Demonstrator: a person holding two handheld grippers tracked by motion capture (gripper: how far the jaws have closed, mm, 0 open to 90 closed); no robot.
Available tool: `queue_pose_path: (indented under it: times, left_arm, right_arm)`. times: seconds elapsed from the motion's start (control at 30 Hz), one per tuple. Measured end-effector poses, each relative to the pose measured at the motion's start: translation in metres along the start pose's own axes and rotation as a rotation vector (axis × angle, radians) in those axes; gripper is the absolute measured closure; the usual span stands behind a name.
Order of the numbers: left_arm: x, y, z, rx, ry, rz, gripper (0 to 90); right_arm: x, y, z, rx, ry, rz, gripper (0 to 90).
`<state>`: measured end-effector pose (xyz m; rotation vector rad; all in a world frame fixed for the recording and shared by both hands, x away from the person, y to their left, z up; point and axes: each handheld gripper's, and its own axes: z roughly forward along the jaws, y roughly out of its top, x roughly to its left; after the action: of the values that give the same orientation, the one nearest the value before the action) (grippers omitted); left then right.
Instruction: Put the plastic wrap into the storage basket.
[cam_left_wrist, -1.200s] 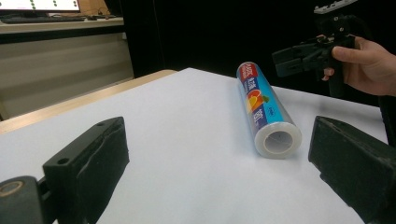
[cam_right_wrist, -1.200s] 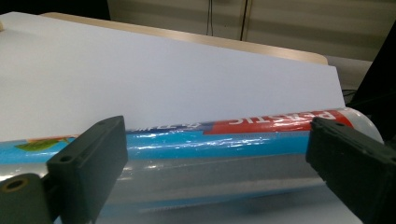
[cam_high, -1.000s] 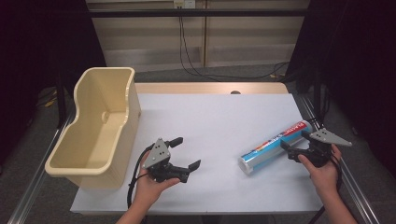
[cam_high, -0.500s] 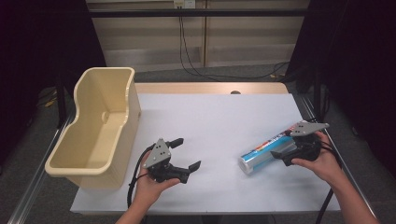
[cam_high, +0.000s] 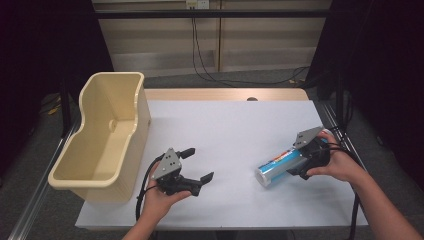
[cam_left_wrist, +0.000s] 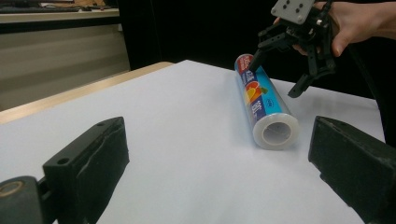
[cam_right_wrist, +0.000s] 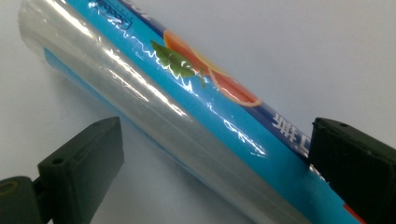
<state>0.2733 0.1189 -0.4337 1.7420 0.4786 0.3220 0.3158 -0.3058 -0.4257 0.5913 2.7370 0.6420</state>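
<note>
Change since the earlier frame: left claw (cam_high: 199, 164) unmoved, jaws wide and empty near the cream bin (cam_high: 102, 137); right claw (cam_high: 300, 161) has moved in over the roll of wrap (cam_high: 278, 165), jaws just opened and straddling it, not yet pressing. Roll lies on the white tabletop (cam_high: 235, 125), right of centre. Advice: lower squarely, centre the jaws across the slippery roll, then close firmly.

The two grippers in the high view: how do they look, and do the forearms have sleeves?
Both the left gripper and the right gripper are black, with blocky fingers and a grey three-cornered plate on top. A black cable trails from each. The forearms are bare, with no sleeves in view.
</note>
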Motion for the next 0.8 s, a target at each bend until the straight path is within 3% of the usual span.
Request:
queue_pose_path:
  times: [0.17, 0.23, 0.37, 0.47, 0.5, 0.7, 0.73, 0.8]
  left_arm:
    - [0.0, 0.0, 0.0, 0.006, -0.004, 0.001, 4.8]
    - [0.001, 0.0, 0.0, 0.008, -0.002, 0.003, 4.8]
    - [0.002, 0.0, -0.003, 0.007, 0.004, 0.003, 4.8]
    - [0.003, 0.0, -0.005, 0.004, 0.008, 0.001, 4.8]
    - [0.004, 0.0, -0.005, 0.004, 0.008, 0.0, 4.8]
    - [0.006, 0.001, -0.011, 0.003, 0.018, -0.005, 4.9]
    - [0.006, 0.001, -0.012, 0.001, 0.021, -0.002, 4.9]
    - [0.006, 0.002, -0.015, 0.001, 0.025, 0.003, 4.9]
  right_arm:
    - [0.003, 0.008, 0.012, 0.039, 0.012, -0.128, 1.1]
    - [0.005, 0.015, 0.023, 0.079, 0.053, -0.206, 1.4]
    - [0.01, 0.023, 0.034, 0.117, 0.076, -0.325, 9.2]
    - [0.013, 0.026, 0.037, 0.131, 0.067, -0.366, 12.4]
    - [0.016, 0.029, 0.037, 0.12, 0.071, -0.413, 17.2]
    - [0.027, 0.045, 0.041, 0.122, 0.092, -0.446, 23.2]
    - [0.032, 0.055, 0.045, 0.108, 0.119, -0.431, 24.9]
    - [0.033, 0.059, 0.047, 0.098, 0.129, -0.442, 25.5]
